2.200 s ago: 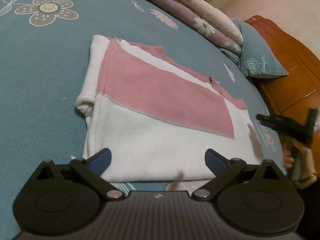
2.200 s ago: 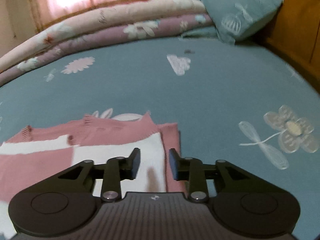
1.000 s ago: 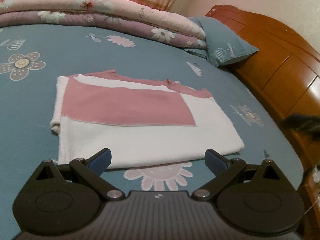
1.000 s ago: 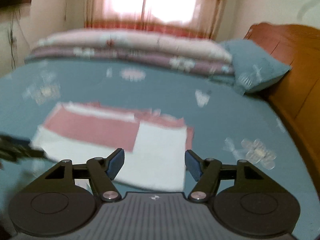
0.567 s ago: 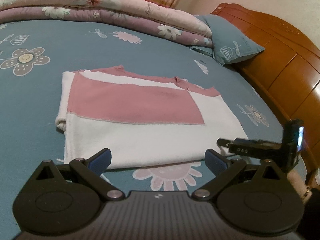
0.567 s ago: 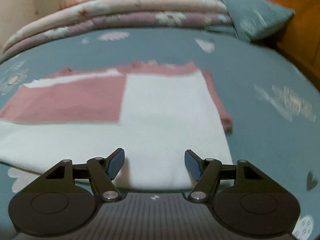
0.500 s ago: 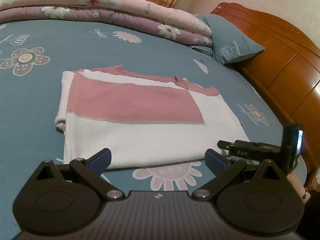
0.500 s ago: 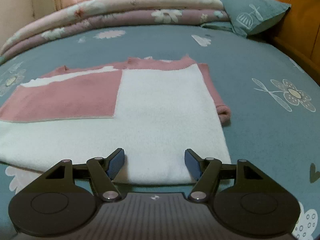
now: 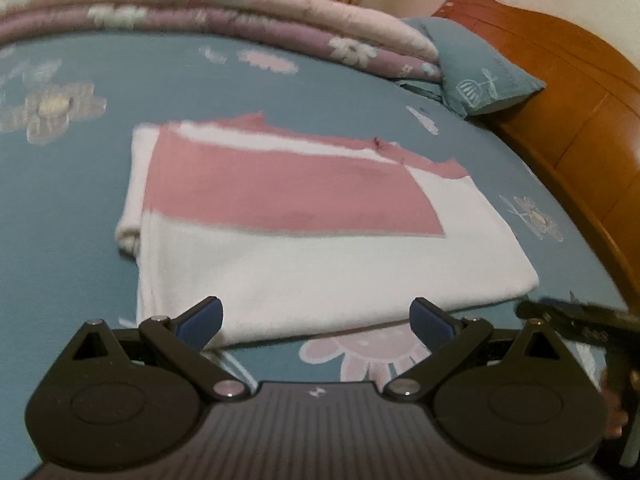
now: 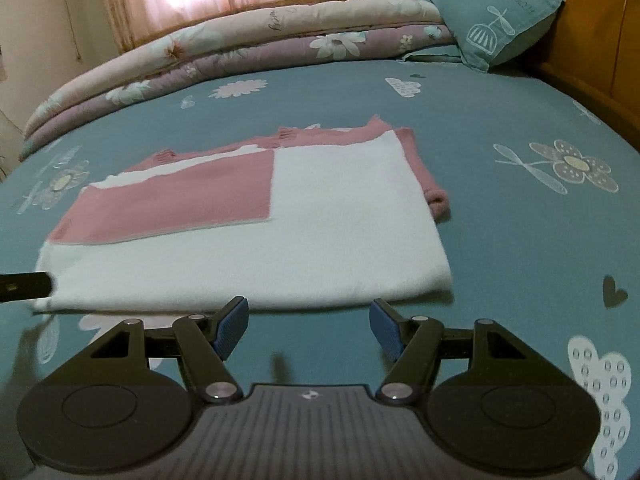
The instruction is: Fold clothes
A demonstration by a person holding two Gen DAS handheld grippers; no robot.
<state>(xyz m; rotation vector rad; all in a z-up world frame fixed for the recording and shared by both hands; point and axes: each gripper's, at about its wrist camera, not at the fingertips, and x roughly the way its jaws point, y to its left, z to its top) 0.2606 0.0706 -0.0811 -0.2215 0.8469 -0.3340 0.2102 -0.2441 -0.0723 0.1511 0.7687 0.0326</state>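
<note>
**Folded sweater on the bed, both claws released**

The pink and white sweater point(image 9: 328, 240) lies folded flat in the middle of the teal flowered bedsheet point(image 9: 80, 184). The left gripper point(image 9: 316, 322) hovers at its near white edge, jaws spread wide, gripping nothing. The right gripper point(image 10: 306, 324) sits just short of the same edge, jaws also apart and empty. A rolled quilt point(image 10: 240, 52) and a pillow point(image 10: 492, 20) lie at the far side, beside the wooden headboard point(image 9: 580, 120).

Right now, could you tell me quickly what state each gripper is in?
Left gripper: open, holding nothing, at the near edge of the folded garment.
Right gripper: open, holding nothing, just short of that edge.
</note>
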